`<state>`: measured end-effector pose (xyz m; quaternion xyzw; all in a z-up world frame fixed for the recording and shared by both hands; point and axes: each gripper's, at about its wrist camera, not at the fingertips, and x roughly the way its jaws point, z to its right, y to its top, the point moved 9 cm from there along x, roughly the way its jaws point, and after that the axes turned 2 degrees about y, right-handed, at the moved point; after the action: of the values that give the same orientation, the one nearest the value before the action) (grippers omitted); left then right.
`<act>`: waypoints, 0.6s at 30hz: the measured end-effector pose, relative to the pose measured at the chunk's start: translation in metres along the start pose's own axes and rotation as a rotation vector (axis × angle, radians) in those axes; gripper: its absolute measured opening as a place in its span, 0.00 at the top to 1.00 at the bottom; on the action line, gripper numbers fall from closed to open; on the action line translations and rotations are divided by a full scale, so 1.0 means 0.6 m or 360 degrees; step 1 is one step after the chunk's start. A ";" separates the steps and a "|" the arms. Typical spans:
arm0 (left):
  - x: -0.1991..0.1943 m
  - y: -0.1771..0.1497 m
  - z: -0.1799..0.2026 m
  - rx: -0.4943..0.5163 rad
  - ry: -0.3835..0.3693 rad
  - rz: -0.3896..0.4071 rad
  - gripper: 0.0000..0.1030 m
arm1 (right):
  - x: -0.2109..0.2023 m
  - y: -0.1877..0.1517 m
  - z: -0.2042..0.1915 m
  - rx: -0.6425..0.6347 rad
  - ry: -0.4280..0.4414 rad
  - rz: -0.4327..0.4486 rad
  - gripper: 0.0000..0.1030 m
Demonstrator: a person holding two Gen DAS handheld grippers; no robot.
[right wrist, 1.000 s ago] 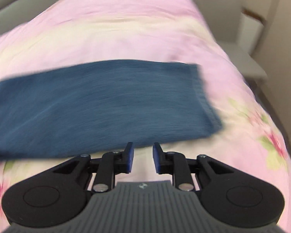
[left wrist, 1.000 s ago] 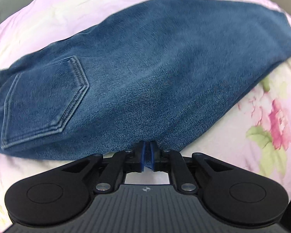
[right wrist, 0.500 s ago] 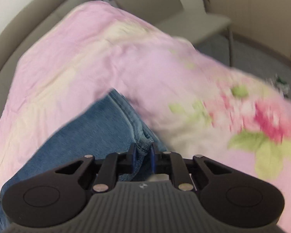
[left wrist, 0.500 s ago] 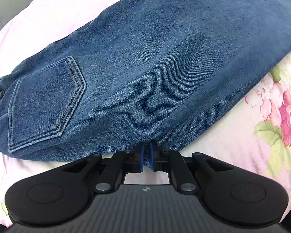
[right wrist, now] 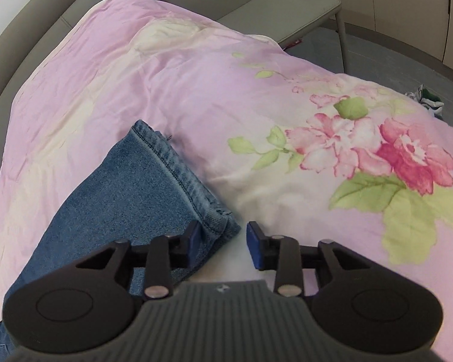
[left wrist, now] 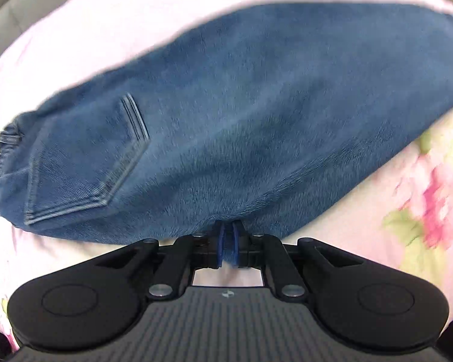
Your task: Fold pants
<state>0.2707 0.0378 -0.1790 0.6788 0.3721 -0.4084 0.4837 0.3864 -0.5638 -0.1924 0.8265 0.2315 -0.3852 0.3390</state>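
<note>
Blue denim pants [left wrist: 241,126] lie across a pink flowered bedspread [left wrist: 407,211], back pocket [left wrist: 84,163] toward the left. My left gripper [left wrist: 227,242] is shut on the near edge of the pants, a fold of denim pinched between its blue pads. In the right wrist view the hemmed leg end of the pants [right wrist: 154,187] lies flat on the bedspread [right wrist: 196,90]. My right gripper [right wrist: 223,242] has its jaws opening, with the hem corner between them against the left pad [right wrist: 193,241] and apart from the right pad.
A grey upholstered bed frame [right wrist: 30,30] runs along the far side of the bed. A grey chair [right wrist: 256,3] stands beyond the bed's corner on the grey floor. A small green and white object [right wrist: 427,99] lies on the floor at the right.
My right gripper closed on the hem corner of the leg, carried it sideways, and its jaws have now spread off it. The left gripper kept its pinch, with the pants shifting slightly in its view.
</note>
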 end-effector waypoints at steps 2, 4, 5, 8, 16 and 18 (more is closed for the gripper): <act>-0.030 0.014 0.004 -0.0091 -0.0081 0.0105 0.90 | 0.008 -0.006 0.006 0.0077 0.0053 -0.0032 0.67; -0.050 0.033 0.021 -0.0156 -0.0153 0.0171 0.90 | 0.023 -0.011 0.012 0.0164 0.0106 -0.0057 0.67; -0.054 0.042 0.034 -0.0155 -0.0170 0.0197 0.90 | 0.030 -0.013 0.015 0.0211 0.0121 -0.0058 0.67; -0.057 0.069 0.085 -0.0114 -0.0207 0.0285 0.90 | 0.050 -0.011 0.021 0.0313 0.0162 -0.0030 0.66; -0.028 0.132 0.229 -0.0138 -0.0401 0.0349 0.90 | 0.042 -0.006 0.001 0.0267 0.0126 0.0062 0.82; -0.005 0.126 0.251 -0.0113 -0.0422 0.0280 0.90 | 0.019 0.003 -0.018 0.0165 0.0118 0.0096 0.84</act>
<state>0.3080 -0.1266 -0.1793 0.6314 0.2582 -0.4372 0.5862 0.3996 -0.5560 -0.1958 0.8632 0.1987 -0.3554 0.2984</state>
